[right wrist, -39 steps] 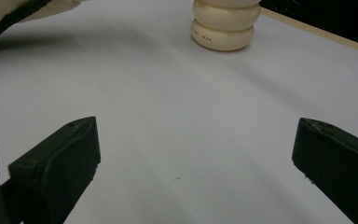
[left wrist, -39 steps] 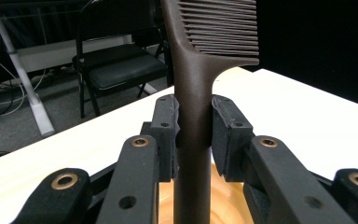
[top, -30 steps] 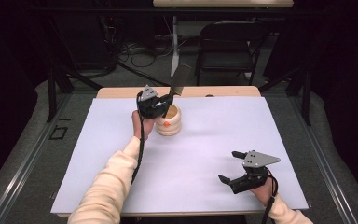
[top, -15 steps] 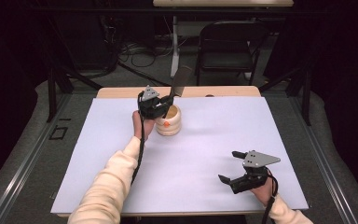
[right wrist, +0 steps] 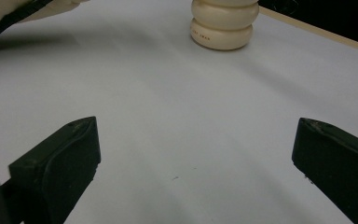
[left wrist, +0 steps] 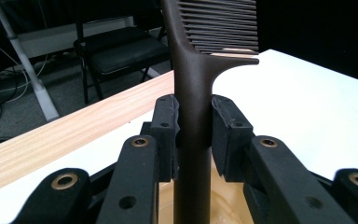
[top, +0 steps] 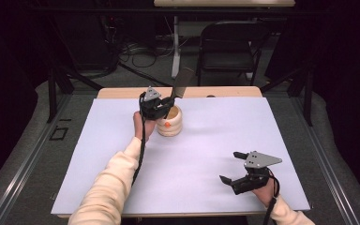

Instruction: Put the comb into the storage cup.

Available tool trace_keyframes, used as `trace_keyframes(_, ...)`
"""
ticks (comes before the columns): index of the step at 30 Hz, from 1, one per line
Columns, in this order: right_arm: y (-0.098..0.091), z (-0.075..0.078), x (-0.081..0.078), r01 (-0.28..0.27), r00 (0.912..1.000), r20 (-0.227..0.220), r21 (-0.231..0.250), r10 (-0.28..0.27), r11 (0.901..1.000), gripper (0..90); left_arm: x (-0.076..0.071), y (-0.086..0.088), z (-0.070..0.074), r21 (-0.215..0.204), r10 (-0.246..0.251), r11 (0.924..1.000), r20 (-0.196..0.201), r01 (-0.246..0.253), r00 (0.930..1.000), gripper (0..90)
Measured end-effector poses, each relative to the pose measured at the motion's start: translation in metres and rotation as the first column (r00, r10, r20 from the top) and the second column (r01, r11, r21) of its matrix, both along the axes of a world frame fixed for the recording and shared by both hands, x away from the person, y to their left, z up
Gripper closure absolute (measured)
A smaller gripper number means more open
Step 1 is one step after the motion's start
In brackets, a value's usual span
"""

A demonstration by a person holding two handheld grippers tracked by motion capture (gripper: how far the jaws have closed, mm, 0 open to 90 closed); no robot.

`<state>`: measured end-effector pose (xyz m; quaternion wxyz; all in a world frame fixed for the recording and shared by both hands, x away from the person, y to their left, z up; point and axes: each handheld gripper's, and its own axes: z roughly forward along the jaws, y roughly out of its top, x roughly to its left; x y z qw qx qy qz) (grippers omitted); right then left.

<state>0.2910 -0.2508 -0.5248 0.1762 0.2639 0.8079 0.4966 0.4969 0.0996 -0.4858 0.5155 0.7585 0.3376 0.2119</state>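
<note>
Nothing has shifted since the earlier frames: both my hands hold station.

Item one: left gripper [top: 161, 104], jaws clamped on the handle of a dark brown comb [left wrist: 195, 88], which stands upright over the cream ribbed holder [top: 169, 123] at the far side of the white table cover [top: 215, 136], comb teeth uppermost. Item two: right gripper [top: 234, 168], jaws wide apart with nothing between them, resting near the front right edge, well apart from the holder.
</note>
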Motion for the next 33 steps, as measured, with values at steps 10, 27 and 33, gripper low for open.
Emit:
trace_keyframes(10,0.0001,0.0,-0.0001,0.0,1.0,-0.001,0.001,0.0,1.0,0.6,-0.0004,-0.0009,0.0002,0.019,0.005,0.9998,-0.008,-0.005,1.0,72.7)
trace_keyframes(27,-0.0002,0.0001,-0.0001,0.0,1.0,-0.002,0.0,0.0,1.0,0.6,0.003,-0.0028,-0.0047,0.067,0.018,0.9976,-0.053,-0.014,0.9984,72.7)
trace_keyframes(33,-0.0001,0.0001,-0.0001,0.001,1.0,-0.002,0.001,-0.001,1.0,0.6,0.0034,-0.003,-0.0052,0.078,0.023,0.9968,-0.06,-0.019,0.9979,72.7)
